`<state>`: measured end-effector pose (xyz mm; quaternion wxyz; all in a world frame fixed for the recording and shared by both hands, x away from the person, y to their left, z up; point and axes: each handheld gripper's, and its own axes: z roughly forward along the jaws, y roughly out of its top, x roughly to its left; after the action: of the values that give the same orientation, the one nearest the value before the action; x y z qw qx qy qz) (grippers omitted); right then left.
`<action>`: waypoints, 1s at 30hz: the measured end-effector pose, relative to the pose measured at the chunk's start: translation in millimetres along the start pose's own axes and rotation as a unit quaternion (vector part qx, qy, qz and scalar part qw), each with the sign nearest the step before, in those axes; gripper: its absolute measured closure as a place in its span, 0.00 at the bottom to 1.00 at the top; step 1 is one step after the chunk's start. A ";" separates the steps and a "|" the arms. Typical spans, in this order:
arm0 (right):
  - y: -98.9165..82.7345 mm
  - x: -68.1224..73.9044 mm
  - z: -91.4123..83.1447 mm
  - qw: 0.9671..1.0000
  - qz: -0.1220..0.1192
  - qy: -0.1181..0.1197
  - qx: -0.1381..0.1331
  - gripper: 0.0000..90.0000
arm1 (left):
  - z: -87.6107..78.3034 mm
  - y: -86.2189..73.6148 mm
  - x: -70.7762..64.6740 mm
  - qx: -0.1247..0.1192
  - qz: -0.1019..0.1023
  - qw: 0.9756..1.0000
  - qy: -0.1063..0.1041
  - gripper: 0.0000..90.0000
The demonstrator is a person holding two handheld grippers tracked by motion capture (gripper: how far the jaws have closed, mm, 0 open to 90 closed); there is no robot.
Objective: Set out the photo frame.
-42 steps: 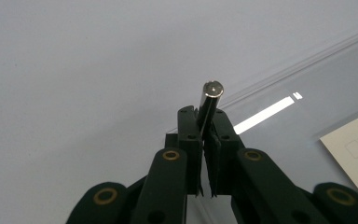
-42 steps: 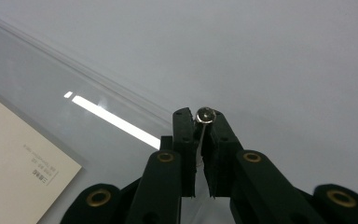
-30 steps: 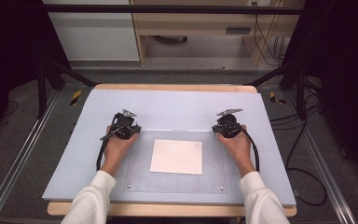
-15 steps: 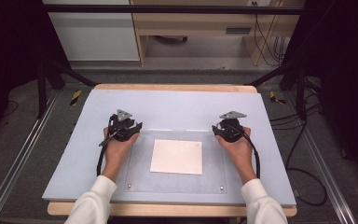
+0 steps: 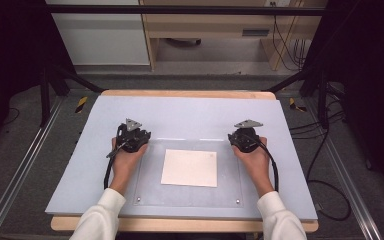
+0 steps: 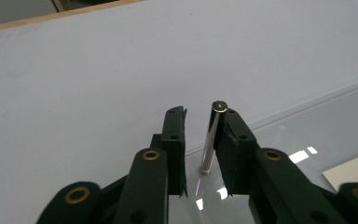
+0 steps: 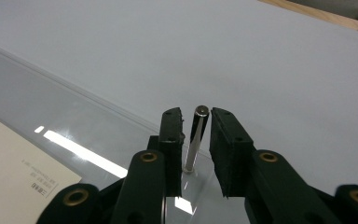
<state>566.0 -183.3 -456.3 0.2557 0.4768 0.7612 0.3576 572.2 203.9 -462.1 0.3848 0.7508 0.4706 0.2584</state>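
Two metal pins stand up at the far corners of the clear plate (image 5: 150, 192). The white paper (image 5: 189, 167) lies under it. Your left gripper (image 6: 199, 140) has just been closing; its jaws stand narrow around the left pin (image 6: 212, 136), one jaw touching it. Your right gripper (image 7: 196, 135) has also been closing around the right pin (image 7: 195, 140), gaps showing.

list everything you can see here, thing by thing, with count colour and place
clear plate: 1, see-through, near middle of the board
metal pins: 2, silver, upright at the plate's far corners, one between each tool's jaws
paper sheet: 1, cream, on the plate's middle
board: 1, pale blue-grey, on a wooden table
left tool: 1, black, at the far left pin, jaws just closing, gap left on one side
right tool: 1, black, at the far right pin, jaws just closing
sleeves: 2, white, bottom edge
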 end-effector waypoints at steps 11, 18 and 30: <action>1.3 0.1 -2.3 1.000 0.000 -0.002 -0.014 0.94 | 1.2 -0.7 -2.5 -0.005 0.000 1.000 -0.008 0.92; 1.1 0.2 -2.7 1.000 0.005 -0.001 -0.013 0.95 | -0.1 -0.6 -2.9 -0.011 -0.006 1.000 -0.006 0.92; 0.9 -0.2 -2.6 1.000 0.004 0.002 -0.013 0.94 | -1.7 -1.0 -5.9 -0.029 -0.014 0.999 0.004 0.93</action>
<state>564.7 -184.0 -454.0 0.2594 0.4760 0.7547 0.3696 567.9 199.3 -462.1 0.4076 0.7320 0.4748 0.2696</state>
